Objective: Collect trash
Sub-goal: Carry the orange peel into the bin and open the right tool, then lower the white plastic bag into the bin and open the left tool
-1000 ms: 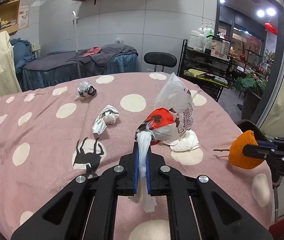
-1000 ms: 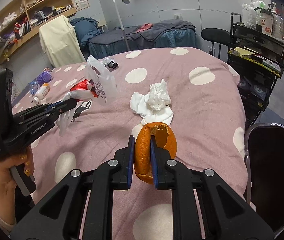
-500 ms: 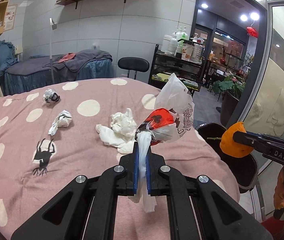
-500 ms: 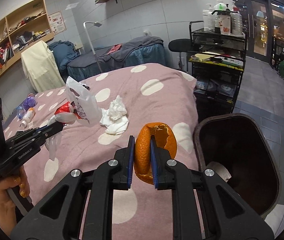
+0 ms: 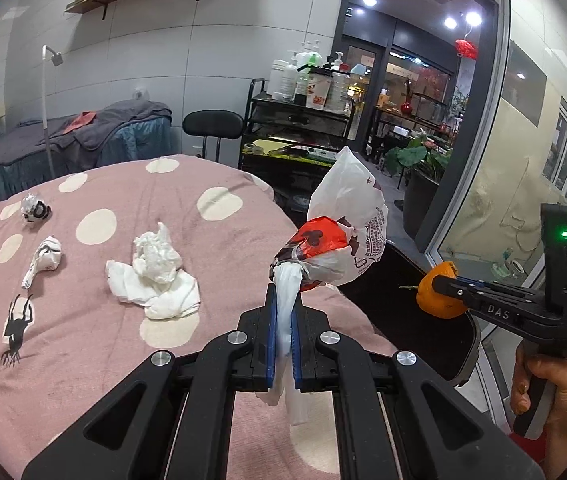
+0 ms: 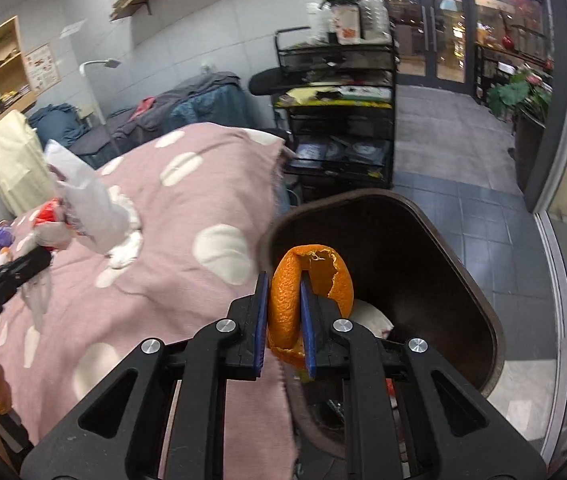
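Note:
My left gripper (image 5: 283, 312) is shut on a crumpled white and red plastic bag (image 5: 339, 236), held above the right edge of the pink dotted bedspread (image 5: 123, 340). My right gripper (image 6: 285, 300) is shut on an orange peel (image 6: 309, 284) and holds it over the open dark brown bin (image 6: 423, 240) beside the bed. The peel (image 5: 437, 296) and the bin (image 5: 399, 280) also show in the left wrist view. The bag (image 6: 87, 208) shows at left in the right wrist view. Some trash lies at the bin's bottom.
On the bedspread lie a pile of white tissues (image 5: 155, 276), a small crumpled white wrapper (image 5: 45, 258) and a silvery crumpled ball (image 5: 35, 210). A black metal cart (image 6: 335, 120) with bottles stands behind the bin. A glass wall (image 5: 523, 160) is at right.
Both grippers have swung right, off the bed toward the bin. The orange peel has moved from above the bedspread to over the bin's mouth. The bag follows near the bed's edge.

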